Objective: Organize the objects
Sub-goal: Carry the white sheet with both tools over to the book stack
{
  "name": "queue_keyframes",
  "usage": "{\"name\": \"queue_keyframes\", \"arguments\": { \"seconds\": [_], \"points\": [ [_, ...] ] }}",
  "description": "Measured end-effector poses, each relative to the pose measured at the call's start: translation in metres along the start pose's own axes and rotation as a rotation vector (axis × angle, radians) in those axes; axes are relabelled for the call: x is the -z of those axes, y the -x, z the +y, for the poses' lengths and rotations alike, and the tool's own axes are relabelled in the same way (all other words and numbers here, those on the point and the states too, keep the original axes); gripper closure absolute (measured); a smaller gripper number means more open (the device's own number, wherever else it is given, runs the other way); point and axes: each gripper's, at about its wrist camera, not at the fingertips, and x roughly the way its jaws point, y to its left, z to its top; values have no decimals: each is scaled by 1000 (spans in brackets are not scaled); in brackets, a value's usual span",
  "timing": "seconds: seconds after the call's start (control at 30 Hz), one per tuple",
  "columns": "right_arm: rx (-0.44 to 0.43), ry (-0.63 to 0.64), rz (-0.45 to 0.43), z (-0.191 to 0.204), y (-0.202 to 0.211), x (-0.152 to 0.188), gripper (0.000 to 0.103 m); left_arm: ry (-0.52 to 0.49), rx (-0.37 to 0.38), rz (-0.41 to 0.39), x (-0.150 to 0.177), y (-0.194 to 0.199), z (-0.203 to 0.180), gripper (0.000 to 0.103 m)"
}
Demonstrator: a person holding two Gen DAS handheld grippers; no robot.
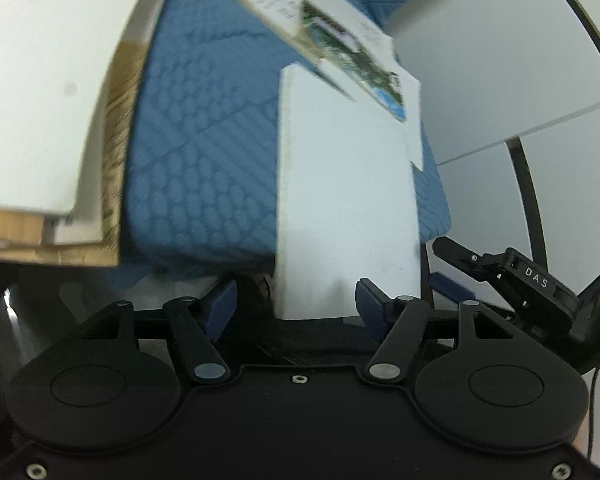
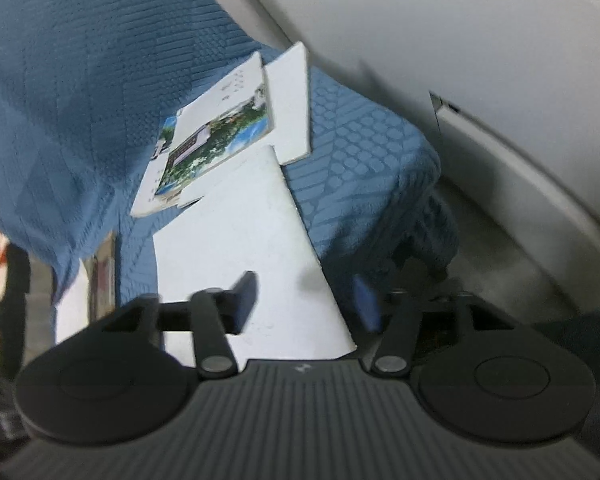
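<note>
I am holding my left claw (image 1: 296, 300) with its jaws apart, the near end of a plain white board (image 1: 348, 200) sitting between the blue pads (image 1: 222, 300) untouched. My right claw (image 2: 306, 300) is also standing apart around that board (image 2: 244, 248). The board is lying on a blue quilted bed (image 1: 204, 128), overhanging its near edge. Farther along, two picture cards (image 2: 220, 136) are overlapping, beside another white board (image 2: 290, 104).

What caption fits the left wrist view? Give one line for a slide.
Left hand-held gripper open around the near edge of a plain white board on a blue quilted cover, a picture-printed card lying beyond.
</note>
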Motion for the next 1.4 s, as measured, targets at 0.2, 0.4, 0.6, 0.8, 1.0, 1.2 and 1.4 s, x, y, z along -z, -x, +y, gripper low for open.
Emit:
{"name": "queue_keyframes", "arguments": {
  "seconds": [0.2,0.4,0.6,0.8,1.0,1.2,1.4],
  "points": [
    [-36,-103,71,-20,-21,4,38,143,96,27,0,-18,25,40],
    [-125,-238,117,-42,-33,10,39,206,170,19,1,-29,33,43],
    [-203,-329,145,-56,-41,14,39,274,241,5,-3,-35,44,61],
    [-256,-394,170,-64,-44,17,43,336,282,28,0,-37,53,80],
    [-291,-400,202,-62,-35,16,63,317,293,19,1,-21,48,92],
    [-316,-357,193,-39,-11,14,88,334,324,17,-1,1,44,97],
    [-322,-289,156,-8,22,-2,94,301,376,-23,-8,31,31,97]
  ]
}}
